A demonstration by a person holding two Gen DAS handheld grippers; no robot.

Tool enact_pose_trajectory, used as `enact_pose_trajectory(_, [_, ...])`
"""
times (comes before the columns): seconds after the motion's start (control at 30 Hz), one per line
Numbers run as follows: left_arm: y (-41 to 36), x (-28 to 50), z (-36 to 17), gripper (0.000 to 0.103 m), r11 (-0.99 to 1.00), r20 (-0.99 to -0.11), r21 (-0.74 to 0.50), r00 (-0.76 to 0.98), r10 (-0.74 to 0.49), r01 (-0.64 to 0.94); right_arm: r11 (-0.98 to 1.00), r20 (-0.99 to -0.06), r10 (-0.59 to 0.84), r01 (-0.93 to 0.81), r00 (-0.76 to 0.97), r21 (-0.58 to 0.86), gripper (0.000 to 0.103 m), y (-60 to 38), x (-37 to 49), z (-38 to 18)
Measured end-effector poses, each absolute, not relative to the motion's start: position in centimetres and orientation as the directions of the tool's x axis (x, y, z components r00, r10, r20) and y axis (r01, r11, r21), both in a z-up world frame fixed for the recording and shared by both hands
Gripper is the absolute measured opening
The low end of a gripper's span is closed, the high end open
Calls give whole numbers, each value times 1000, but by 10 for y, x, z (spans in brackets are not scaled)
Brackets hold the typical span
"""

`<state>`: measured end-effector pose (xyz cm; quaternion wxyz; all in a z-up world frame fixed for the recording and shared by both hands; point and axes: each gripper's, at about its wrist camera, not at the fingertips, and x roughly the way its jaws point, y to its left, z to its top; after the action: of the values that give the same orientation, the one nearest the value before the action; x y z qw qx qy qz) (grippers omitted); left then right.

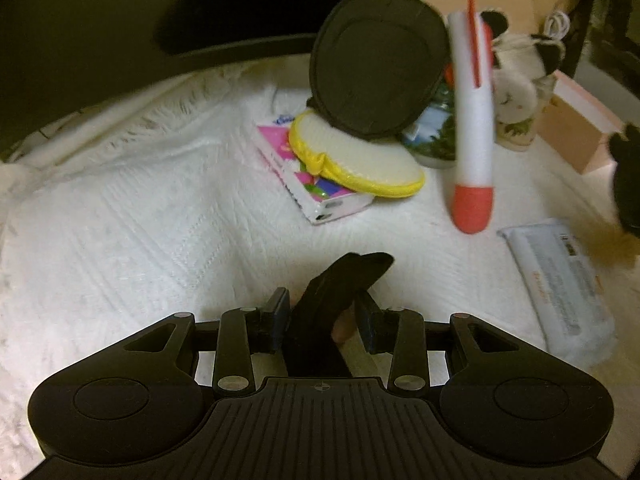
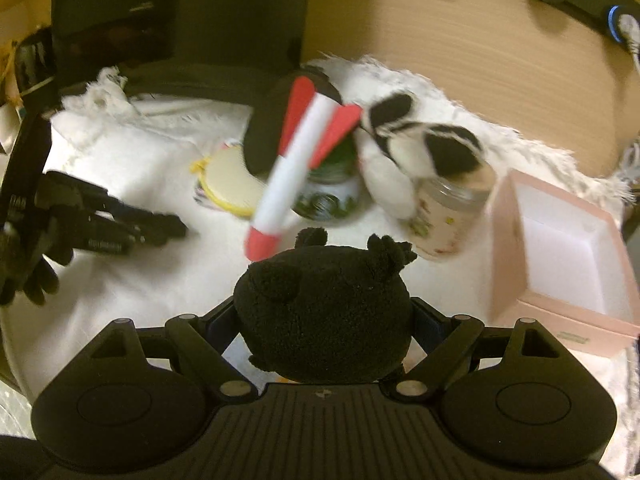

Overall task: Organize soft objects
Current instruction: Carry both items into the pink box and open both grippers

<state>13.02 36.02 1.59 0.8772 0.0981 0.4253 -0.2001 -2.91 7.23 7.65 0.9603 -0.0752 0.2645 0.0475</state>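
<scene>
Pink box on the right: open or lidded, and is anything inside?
Open and empty as far as visible. The pink box has no lid on top, and the right wrist view shows only its bare white interior, with no object in it.

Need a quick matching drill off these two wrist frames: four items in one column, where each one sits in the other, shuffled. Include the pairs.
Things:
1. black plush
2. rocket toy
3. yellow-rimmed pad
4. pink box

Places or states:
A. lies on the pink tissue pack
B. open, white inside, nothing in it
C. between the right gripper's fingers
D. leans nose down, red tip on the white cloth

Pairs: 1-C, 2-D, 3-A, 4-B
</scene>
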Motion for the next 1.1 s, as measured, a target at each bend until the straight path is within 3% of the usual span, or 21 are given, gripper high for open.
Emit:
enact_pose_trajectory(0.17, [352,122,20,34,939,-793,7,574,-205,344,981,-504,53,-139,862,-134,88,57,-35,70])
enact_pose_trajectory(0.27, [347,112,23,34,945,-799,-70,550,-246,321,985,-490,79,-144,868,-97,88,46,-37,70])
enact_pose_trajectory(0.53, [315,99,51,33,955,-792,-117,554,-255,273,986,-422,107,-151,900,-73,88,15,-39,71])
enact_pose_trajectory(0.77, [249,119,121,33,868,-656,-322,572,-492,378,992,-265,90,-110,960,-60,88,-40,-59,111])
enact_pose_trajectory(0.97, [143,157,195,33,716,-487,-408,528,-696,567,995,-127,-46,34,991,-95,88,-99,-49,155])
enact_pose_trajectory(1.1, [73,184,223,35,661,-423,-425,509,-749,619,991,-96,-108,100,989,-92,90,-137,-21,163])
